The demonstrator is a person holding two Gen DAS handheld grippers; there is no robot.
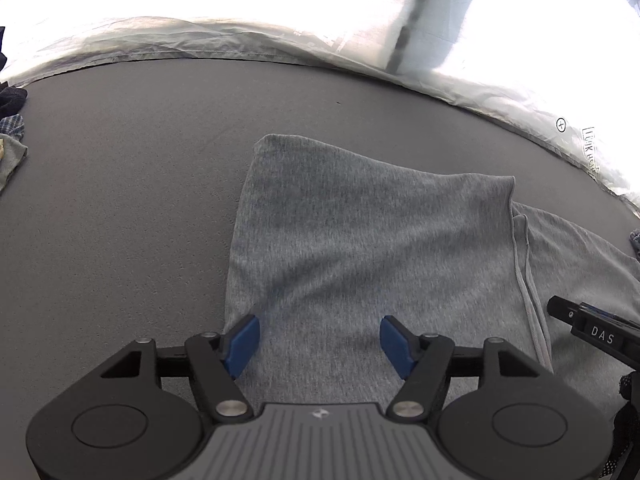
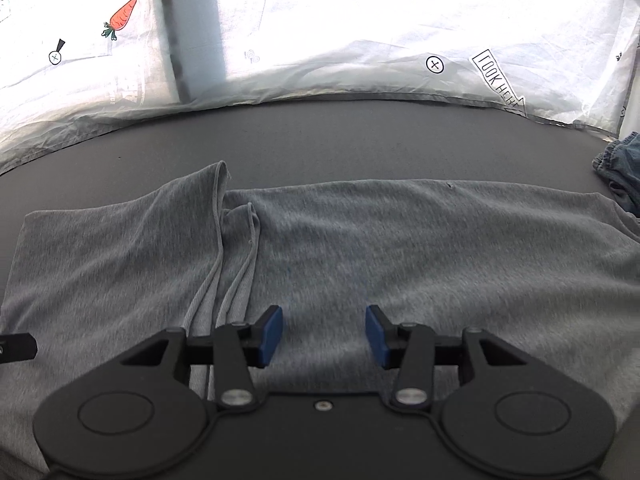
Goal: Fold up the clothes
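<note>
A grey knit garment (image 1: 360, 240) lies on the dark grey table (image 1: 120, 160), with its left part folded over the rest. It also shows in the right wrist view (image 2: 400, 248), where the folded flap (image 2: 120, 248) lies at the left. My left gripper (image 1: 320, 342) is open and empty, just above the folded part near its left edge. My right gripper (image 2: 324, 334) is open and empty over the garment's middle. The right gripper's tip (image 1: 592, 330) shows at the right edge of the left wrist view.
A white printed sheet (image 2: 360, 40) with a carrot picture (image 2: 122, 16) hangs behind the table's far edge. Dark and checked clothes (image 1: 12, 120) lie at the far left. A blue denim item (image 2: 620, 164) lies at the far right.
</note>
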